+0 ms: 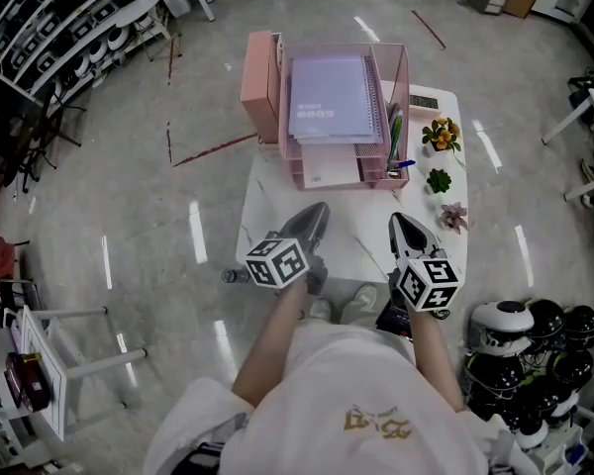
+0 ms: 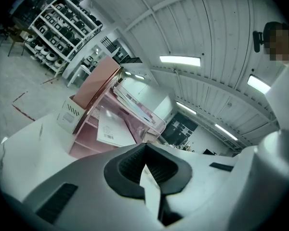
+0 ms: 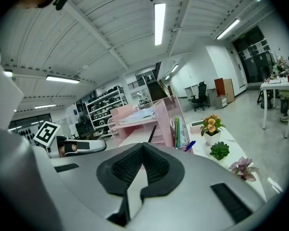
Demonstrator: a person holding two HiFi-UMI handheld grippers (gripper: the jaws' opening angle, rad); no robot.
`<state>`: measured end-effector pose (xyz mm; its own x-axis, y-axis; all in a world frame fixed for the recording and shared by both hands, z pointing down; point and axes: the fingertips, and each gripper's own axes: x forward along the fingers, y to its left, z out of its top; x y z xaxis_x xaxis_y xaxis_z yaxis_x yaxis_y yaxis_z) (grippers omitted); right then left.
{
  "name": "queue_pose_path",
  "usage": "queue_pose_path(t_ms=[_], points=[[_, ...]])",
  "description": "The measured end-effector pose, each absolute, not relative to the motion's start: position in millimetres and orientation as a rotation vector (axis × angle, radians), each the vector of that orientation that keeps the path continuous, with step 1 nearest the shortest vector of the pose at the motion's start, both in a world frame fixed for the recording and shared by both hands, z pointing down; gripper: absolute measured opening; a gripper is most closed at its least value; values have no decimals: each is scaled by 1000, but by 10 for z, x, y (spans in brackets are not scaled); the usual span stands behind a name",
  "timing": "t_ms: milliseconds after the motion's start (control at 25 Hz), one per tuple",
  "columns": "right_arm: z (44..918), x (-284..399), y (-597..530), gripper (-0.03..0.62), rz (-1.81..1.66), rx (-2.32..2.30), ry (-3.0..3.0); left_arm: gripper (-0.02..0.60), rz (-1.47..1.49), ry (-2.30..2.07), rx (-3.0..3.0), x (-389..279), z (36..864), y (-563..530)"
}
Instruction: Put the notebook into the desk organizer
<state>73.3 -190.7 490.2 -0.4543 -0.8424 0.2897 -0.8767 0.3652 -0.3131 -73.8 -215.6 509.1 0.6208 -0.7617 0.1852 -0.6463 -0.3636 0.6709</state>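
Notebook [image 1: 332, 97] apparently flat in desk organizer [image 1: 404, 97], long axis pointing away. Left gripper [image 1: 315, 216] and right gripper [image 1: 404, 228]: 2 clenched, empty, both short of it, equally near.

The lavender spiral-bound notebook [image 1: 332, 97] lies flat in the top tray of the pink mesh desk organizer [image 1: 403, 95].

Grippers: two, the left gripper [image 1: 320, 209] and the right gripper [image 1: 401, 221].
Marker cubes [image 1: 277, 262]: two, one on each gripper.
Notebook [image 1: 332, 97]: one.
Desk organizer [image 1: 260, 87]: one.
Table [image 1: 277, 211]: one.
Potted plants: three, namely an orange-flowered plant [image 1: 441, 134], a green succulent [image 1: 438, 179] and a pinkish succulent [image 1: 453, 216].
Printed sheet [image 1: 327, 171] in the organizer's lower tray: one.
Pens [image 1: 394, 142] in the side slot: about four, one blue and the rest green, though they are bunched too tightly for a sure count.
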Motion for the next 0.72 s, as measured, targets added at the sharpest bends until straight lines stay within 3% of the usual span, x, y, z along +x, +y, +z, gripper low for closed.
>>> queue_pose_path(t_ms=[720], points=[[4941,816,-1898,11,665,1619,-2507,18,-227,-1097,2063,-752,5137,-2163]])
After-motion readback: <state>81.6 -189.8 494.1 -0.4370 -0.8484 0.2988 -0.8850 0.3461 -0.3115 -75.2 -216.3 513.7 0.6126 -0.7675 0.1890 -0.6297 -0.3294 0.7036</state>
